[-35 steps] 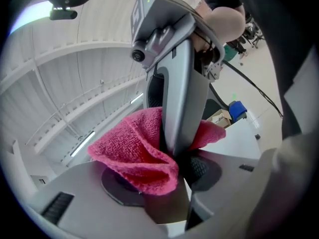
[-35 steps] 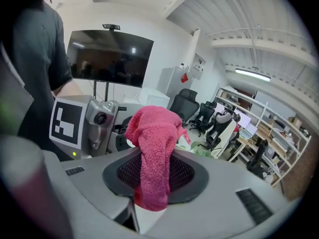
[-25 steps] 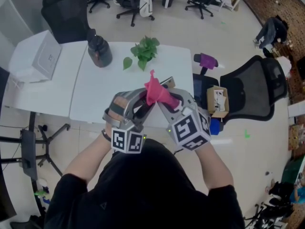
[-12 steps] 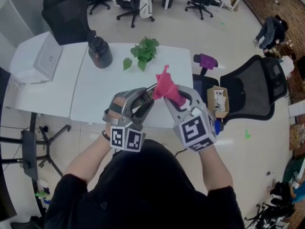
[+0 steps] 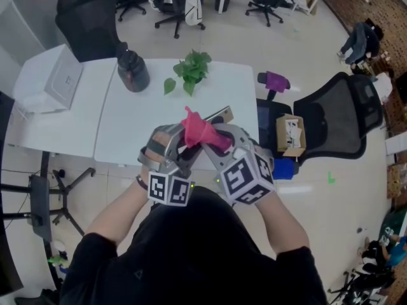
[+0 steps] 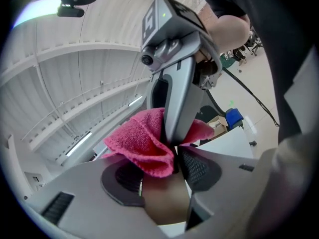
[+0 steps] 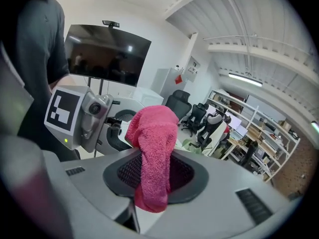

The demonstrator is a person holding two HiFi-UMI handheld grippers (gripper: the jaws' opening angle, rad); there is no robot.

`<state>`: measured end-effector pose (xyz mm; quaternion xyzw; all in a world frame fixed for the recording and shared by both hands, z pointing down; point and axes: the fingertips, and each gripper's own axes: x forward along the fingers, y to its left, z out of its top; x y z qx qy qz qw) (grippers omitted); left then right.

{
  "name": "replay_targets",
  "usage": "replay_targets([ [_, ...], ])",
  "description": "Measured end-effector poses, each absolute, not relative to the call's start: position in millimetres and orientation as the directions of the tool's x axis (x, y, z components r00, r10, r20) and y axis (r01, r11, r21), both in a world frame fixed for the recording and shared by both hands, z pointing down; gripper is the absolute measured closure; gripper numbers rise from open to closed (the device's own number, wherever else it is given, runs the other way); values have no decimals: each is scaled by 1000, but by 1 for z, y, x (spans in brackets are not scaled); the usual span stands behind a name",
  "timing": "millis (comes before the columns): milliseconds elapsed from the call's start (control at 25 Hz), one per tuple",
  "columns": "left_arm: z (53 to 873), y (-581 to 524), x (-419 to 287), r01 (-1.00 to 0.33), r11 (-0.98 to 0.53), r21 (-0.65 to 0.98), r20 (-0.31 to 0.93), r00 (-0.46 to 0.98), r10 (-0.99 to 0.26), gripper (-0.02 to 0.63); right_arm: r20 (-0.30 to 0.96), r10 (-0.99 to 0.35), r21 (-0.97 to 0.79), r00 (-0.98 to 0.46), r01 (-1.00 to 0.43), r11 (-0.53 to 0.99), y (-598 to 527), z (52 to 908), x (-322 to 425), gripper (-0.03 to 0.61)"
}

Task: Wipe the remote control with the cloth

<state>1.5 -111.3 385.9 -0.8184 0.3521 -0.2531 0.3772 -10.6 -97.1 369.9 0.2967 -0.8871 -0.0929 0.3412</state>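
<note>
In the head view both tools meet above the near edge of a white table [image 5: 137,122], just in front of the person's chest. The left gripper [image 5: 182,147] points far and right, and the right gripper [image 5: 213,143] points far and left, so their tips cross under a pink terry cloth [image 5: 198,131]. A slim grey-brown remote control [image 5: 220,114] pokes out to the far right from beneath that cloth. This view hides how either pair of jaws stands.

The left gripper view settles the first one. The left gripper [image 6: 162,177] has its jaws standing wide but clamped on the remote control [image 6: 164,204], whose smooth brownish body fills the gap between the two dark pads. The cloth [image 6: 142,144] lies folded over the top of the remote, touching it. The right gripper [image 6: 175,91] comes down onto it from above, its marker cube at the top.

The right gripper view shows what neither of the others does. The right gripper [image 7: 154,179] has its jaws about half closed and pinched on the cloth [image 7: 155,143], which bulges above the pads and hangs out in a short tail on the near side. Here the remote is covered, and the left gripper [image 7: 84,114] shows only as a grey body with a marker cube to the left.

Farther off on the table stand a green leafy plant [image 5: 193,68] and a dark jug [image 5: 131,68]. A black mesh office chair [image 5: 346,119] stands to the right, off the table.
</note>
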Motion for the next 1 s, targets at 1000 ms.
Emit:
replay_targets([
  [1000,351,-151,-26,-14,-571,821,-324,812,-486,403,141,-619,-136,-772,-635,761,-109,346,38,471],
])
